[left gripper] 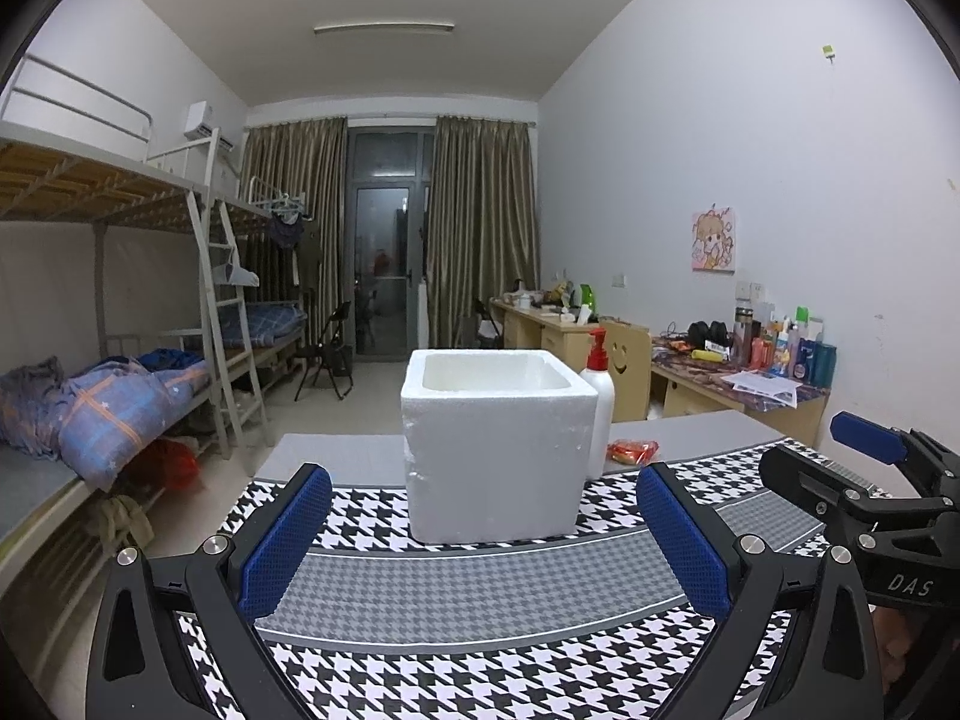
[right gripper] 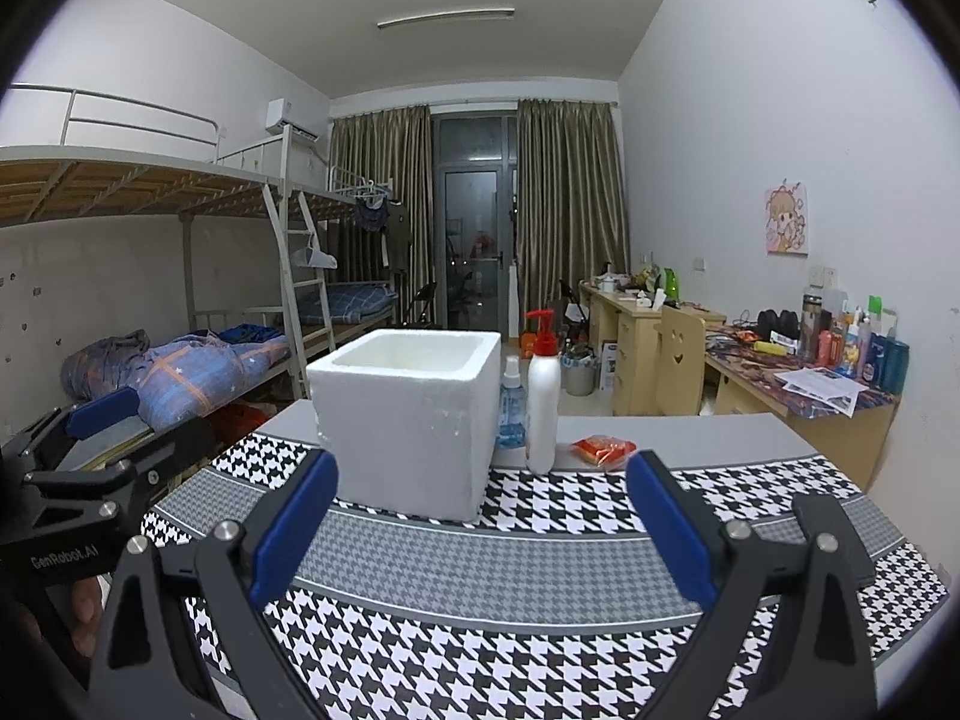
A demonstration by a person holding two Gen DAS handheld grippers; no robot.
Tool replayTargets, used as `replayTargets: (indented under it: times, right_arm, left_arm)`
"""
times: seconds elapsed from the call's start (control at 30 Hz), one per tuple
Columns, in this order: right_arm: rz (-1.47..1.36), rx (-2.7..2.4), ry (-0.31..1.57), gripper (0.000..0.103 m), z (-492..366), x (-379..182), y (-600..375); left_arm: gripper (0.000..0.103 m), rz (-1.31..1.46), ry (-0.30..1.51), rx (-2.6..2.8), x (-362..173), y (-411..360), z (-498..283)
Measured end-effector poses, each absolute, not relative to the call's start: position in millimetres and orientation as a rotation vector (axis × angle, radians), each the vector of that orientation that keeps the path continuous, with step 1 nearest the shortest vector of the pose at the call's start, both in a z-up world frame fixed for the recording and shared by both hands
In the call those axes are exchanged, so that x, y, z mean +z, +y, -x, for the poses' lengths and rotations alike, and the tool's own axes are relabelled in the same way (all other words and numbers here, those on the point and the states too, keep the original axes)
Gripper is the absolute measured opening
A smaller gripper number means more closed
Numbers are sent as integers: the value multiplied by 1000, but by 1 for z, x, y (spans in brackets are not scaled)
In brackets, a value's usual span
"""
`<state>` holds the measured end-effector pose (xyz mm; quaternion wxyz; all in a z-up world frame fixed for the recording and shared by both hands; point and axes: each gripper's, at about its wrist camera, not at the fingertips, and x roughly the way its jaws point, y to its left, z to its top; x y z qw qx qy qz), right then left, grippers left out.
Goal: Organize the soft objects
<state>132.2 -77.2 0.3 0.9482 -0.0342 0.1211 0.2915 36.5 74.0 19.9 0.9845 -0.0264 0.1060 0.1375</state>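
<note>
Task looks barely started, judging by the layout. Foam box (left gripper: 498, 444) stands upright on the houndstooth mat (left gripper: 468, 594) at bench centre, mouth up; what shows of the inside looks empty (floor of the box is hidden from both views). The only soft-looking item in sight, a red packet (right gripper: 603, 449), lies flat on the grey bench (right gripper: 708, 435) beyond the mat, at about 3 o'clock from the box and just beside the white pump bottle (right gripper: 543, 396). A small clear spray bottle (right gripper: 511, 405) stands between the pump bottle and the box.

Left tongs (left gripper: 483, 540) are spread wide, nothing between them, hovering low over the mat with the box dead ahead at 12 o'clock. Right tongs (right gripper: 480, 534) are likewise spread and empty, box at 11 o'clock, packet near 1 o'clock.

Still to do, I'd guess: pick the packet and drop it in the box.

Packet's long axis runs roughly left-right across the right view, from 9 to 3 o'clock; which end is the top I cannot tell.
</note>
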Motion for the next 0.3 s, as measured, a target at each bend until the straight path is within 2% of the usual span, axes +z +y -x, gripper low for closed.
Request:
replayTargets:
  times: [0.3]
  right_arm:
    - [59, 592, 259, 99, -135, 0, -78]
  left_arm:
    - [102, 57, 220, 271, 17, 73, -39]
